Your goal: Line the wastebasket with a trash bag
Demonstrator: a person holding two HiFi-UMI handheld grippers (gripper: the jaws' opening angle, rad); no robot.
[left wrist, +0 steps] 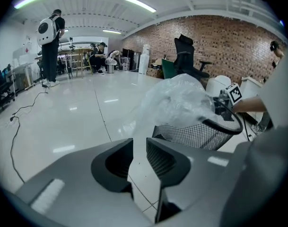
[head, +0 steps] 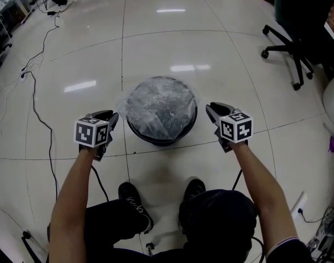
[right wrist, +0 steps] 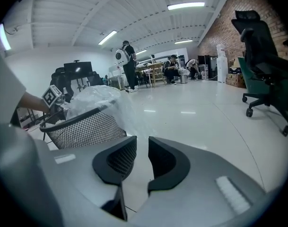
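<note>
While the head view looks steeply down on the pale tiled floor (head: 73,53), a black cable (head: 36,95) snakes along the left edge of the frame; just right of it, left of centre, sits the left gripper (head: 112,117), marker cube up, held off the floor on a bare forearm; its own view shows the jaws released, a narrow gap between the pads and only floor in it, the clear film close above but not pinched; dead centre stands the wastebasket (head: 161,139), black mesh, upright on the tiles, and the trash bag (head: 161,104) is in it, its clear plastic bunched across the mouth and spilling over the rim at upper left; right of centre the right gripper (head: 213,110) hovers beside the rim, apart from it, jaws likewise slackened with nothing between them; below the basket two dark shoes (head: 135,199) point up the frame; at upper right a black office chair (head: 292,40) stands on its castors.
</note>
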